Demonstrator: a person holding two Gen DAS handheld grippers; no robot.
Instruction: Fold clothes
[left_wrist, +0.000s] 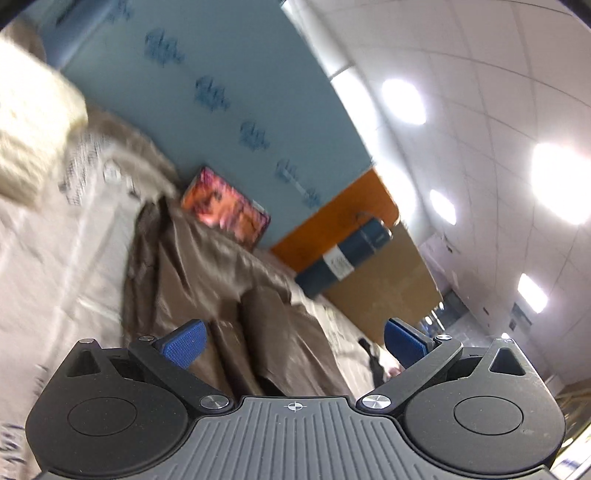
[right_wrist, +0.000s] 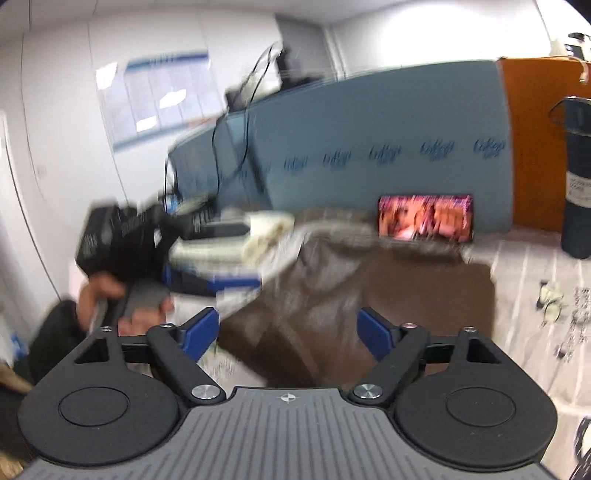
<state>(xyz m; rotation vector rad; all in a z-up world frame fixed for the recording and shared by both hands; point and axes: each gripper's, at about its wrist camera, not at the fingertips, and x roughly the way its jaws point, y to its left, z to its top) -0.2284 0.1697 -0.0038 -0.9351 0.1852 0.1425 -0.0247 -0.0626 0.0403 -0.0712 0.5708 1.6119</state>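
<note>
Both claws are standing released, gripping nothing. Left claw is showing its blue-padded fingers spread wide over the crumpled brown satin-like garment, which is lying heaped on the table covered in pale printed cloth — the view is tilted and blurred. Right claw is likewise holding its blue pads apart, hovering near the same brown garment, which is spreading across the middle of the printed table cover. At the far edge a phone with a bright pink-red screen is leaning against a blue-grey partition panel; to the right a dark blue cylindrical bag is standing before an orange board. To the left a person's hand is gripping the other black handheld device, beside a cream folded textile — too blurred to tell more.
</note>
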